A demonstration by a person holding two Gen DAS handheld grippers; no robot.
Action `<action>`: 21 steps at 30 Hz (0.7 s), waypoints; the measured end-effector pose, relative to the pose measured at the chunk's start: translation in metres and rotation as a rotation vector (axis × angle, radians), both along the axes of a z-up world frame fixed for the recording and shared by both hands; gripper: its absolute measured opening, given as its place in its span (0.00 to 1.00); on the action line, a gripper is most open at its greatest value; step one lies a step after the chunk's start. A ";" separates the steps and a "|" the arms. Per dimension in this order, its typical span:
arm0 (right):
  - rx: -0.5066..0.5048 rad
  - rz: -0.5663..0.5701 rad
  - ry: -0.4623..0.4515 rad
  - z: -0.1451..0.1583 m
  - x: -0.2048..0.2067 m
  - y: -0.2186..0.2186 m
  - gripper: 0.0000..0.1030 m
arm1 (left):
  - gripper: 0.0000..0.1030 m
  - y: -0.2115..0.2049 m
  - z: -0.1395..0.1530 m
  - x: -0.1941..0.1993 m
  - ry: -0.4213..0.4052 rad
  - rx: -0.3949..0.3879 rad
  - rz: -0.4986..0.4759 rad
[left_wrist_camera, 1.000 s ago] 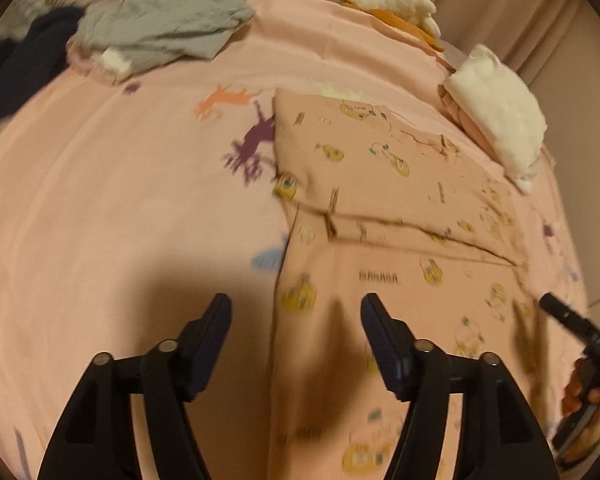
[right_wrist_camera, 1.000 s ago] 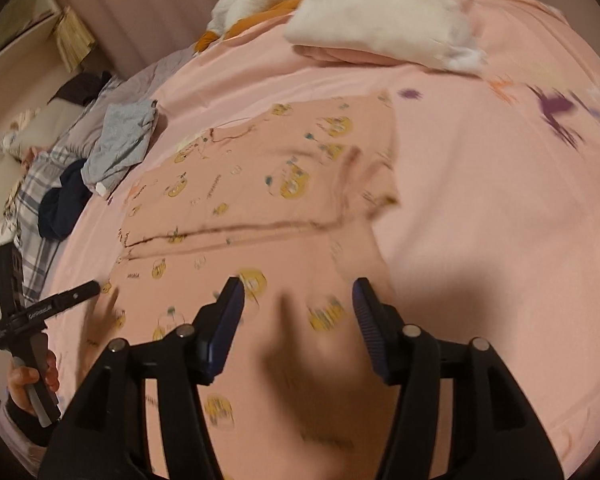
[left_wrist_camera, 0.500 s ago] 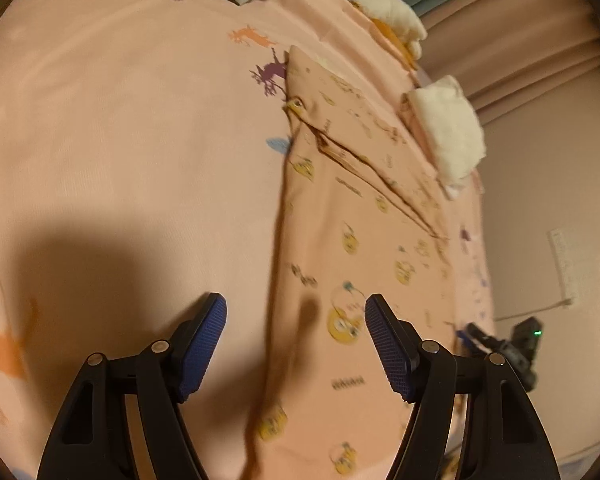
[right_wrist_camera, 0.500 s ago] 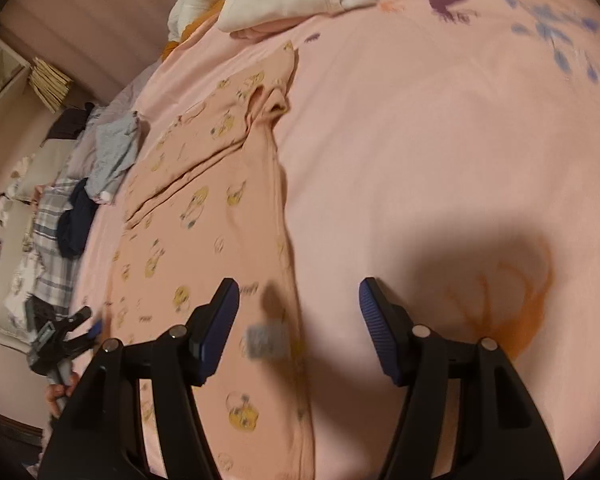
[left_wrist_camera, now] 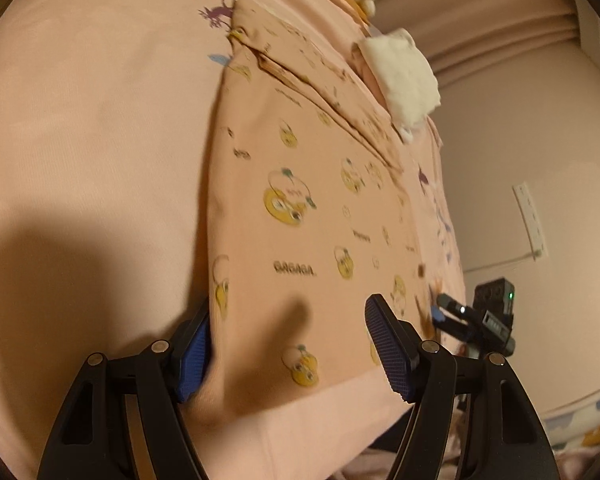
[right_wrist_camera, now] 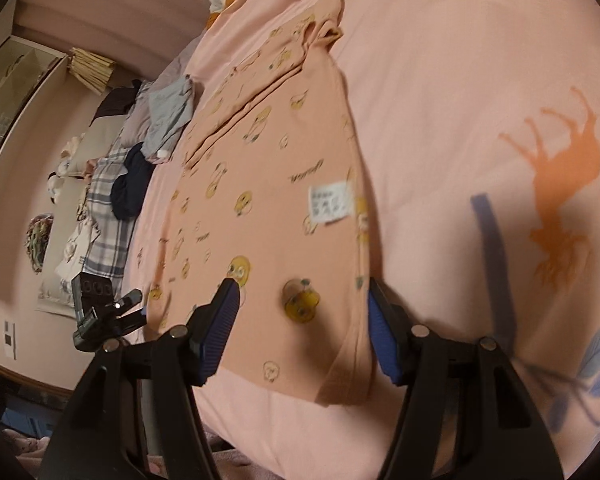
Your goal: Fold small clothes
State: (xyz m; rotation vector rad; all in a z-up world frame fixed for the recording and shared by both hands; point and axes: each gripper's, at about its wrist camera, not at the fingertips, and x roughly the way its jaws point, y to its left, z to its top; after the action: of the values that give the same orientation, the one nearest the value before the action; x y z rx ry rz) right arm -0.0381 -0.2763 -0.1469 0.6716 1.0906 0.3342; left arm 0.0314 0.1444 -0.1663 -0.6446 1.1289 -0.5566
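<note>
A small peach shirt point(left_wrist_camera: 308, 216) with yellow cartoon prints lies flat on the pink bedsheet point(left_wrist_camera: 92, 120), its top part folded over. My left gripper point(left_wrist_camera: 292, 344) is open and straddles the shirt's near left hem corner, its left finger under the fabric edge. In the right wrist view the shirt point(right_wrist_camera: 268, 184) shows a white care label point(right_wrist_camera: 330, 203). My right gripper point(right_wrist_camera: 304, 324) is open around the near right hem corner. Each gripper shows in the other's view: the right one point(left_wrist_camera: 476, 320), the left one point(right_wrist_camera: 104, 312).
Folded white clothes point(left_wrist_camera: 400, 76) lie beyond the shirt at the bed's far end. A grey garment point(right_wrist_camera: 168, 116), a navy one point(right_wrist_camera: 130, 186) and a plaid cloth point(right_wrist_camera: 104, 216) lie along the bed's left side. The bed's near edge runs just below the hem.
Both grippers have moved back and down along the shirt to its near hem. They stay open, now straddling the two hem corners.
</note>
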 end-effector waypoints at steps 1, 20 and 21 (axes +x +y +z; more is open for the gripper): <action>-0.003 0.002 -0.003 -0.001 0.002 0.002 0.61 | 0.68 -0.003 0.001 0.001 -0.005 0.010 -0.003; -0.031 0.016 -0.012 -0.011 0.009 0.006 0.23 | 0.17 0.007 -0.014 0.010 0.050 -0.032 0.061; -0.046 0.020 -0.013 -0.011 0.009 0.006 0.17 | 0.11 0.009 -0.016 0.010 0.061 -0.041 0.059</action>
State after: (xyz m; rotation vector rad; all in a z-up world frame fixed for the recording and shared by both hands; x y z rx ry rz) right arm -0.0288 -0.2699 -0.1580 0.6174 1.0904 0.3290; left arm 0.0416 0.1530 -0.1826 -0.7319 1.1543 -0.5137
